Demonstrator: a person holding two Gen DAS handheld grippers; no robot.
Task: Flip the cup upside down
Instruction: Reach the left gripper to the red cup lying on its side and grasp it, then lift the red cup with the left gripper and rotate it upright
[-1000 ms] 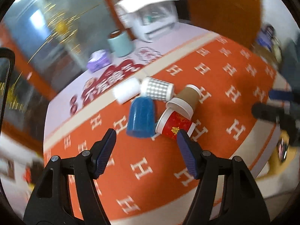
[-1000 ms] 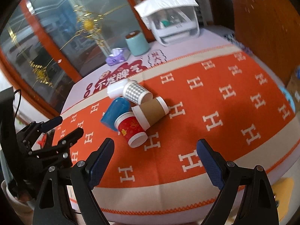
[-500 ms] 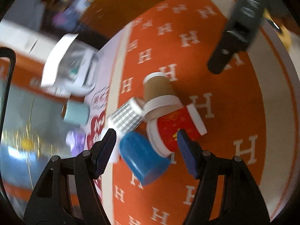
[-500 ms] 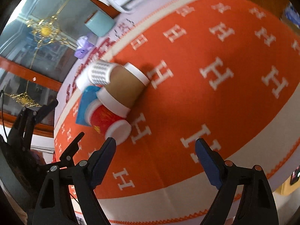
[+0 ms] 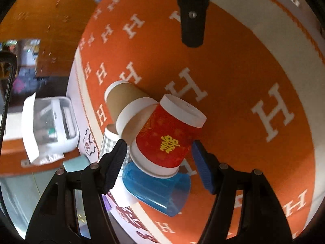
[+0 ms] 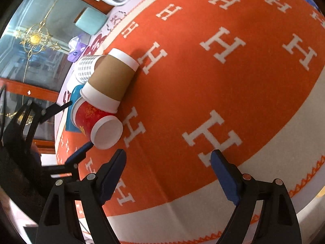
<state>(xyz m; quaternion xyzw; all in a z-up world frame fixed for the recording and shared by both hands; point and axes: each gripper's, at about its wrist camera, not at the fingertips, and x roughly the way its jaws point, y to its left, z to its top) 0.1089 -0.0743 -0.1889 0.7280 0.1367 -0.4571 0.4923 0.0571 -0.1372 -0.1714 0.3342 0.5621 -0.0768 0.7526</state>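
Note:
Several cups lie on their sides in a cluster on the orange H-patterned tablecloth [image 5: 233, 77]. A red cup [image 5: 164, 138] with a yellow character lies between the fingers of my open left gripper [image 5: 158, 152], which straddles it without visible contact. A brown cup [image 5: 126, 103], a blue cup [image 5: 158, 191] and a grey checked cup [image 5: 109, 144] touch it. In the right wrist view the red cup [image 6: 95, 120], brown cup [image 6: 111, 79], checked cup [image 6: 85, 69] and blue cup [image 6: 71, 109] lie far left. My right gripper [image 6: 168, 172] is open and empty over the cloth [image 6: 203, 93].
A white appliance [image 5: 48, 126] and a teal canister [image 6: 91, 20] stand at the table's far side, with a purple object [image 6: 77, 46] nearby. My right gripper's finger shows in the left wrist view [image 5: 193, 20]. The left gripper's fingers [image 6: 79, 154] show in the right wrist view.
My left gripper has rolled and closed in on the cups; the red cup now sits between its fingers. My right gripper has tilted and moved lower toward the cloth.

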